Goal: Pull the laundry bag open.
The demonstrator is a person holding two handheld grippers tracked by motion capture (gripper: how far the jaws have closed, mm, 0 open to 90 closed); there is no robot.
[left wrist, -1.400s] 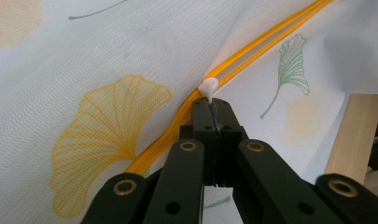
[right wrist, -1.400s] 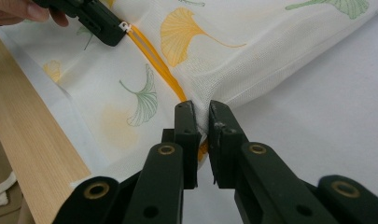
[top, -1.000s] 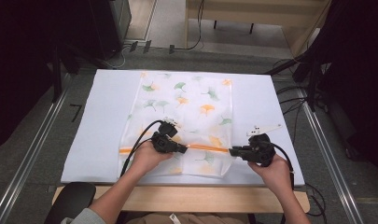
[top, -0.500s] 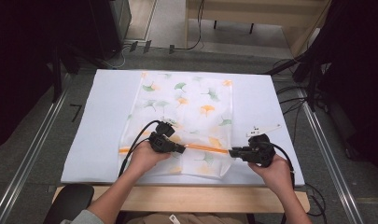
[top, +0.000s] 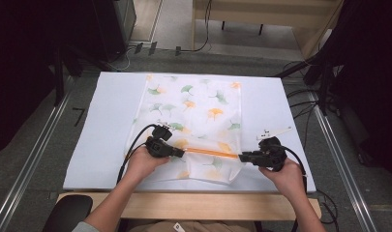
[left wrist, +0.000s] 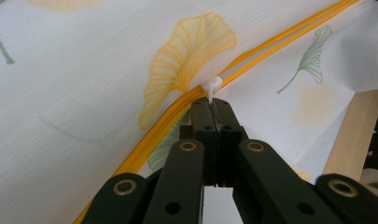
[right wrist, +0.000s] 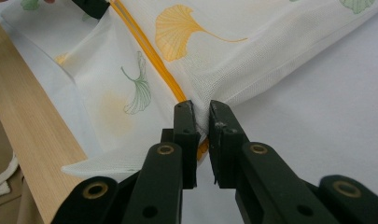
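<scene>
White-covered table (top: 111,121): leaf-print mesh bag (top: 198,111) lies flat at centre; left gripper (left wrist: 210,105), clamped on the zipper pull (left wrist: 211,86), has crept along the orange zipper (top: 210,152) away from the right gripper (right wrist: 200,112), which pinches the bag's corner – the zip is travelling

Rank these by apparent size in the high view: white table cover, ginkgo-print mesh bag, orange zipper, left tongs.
1. white table cover
2. ginkgo-print mesh bag
3. orange zipper and left tongs: similar in length, too close to rank.
</scene>
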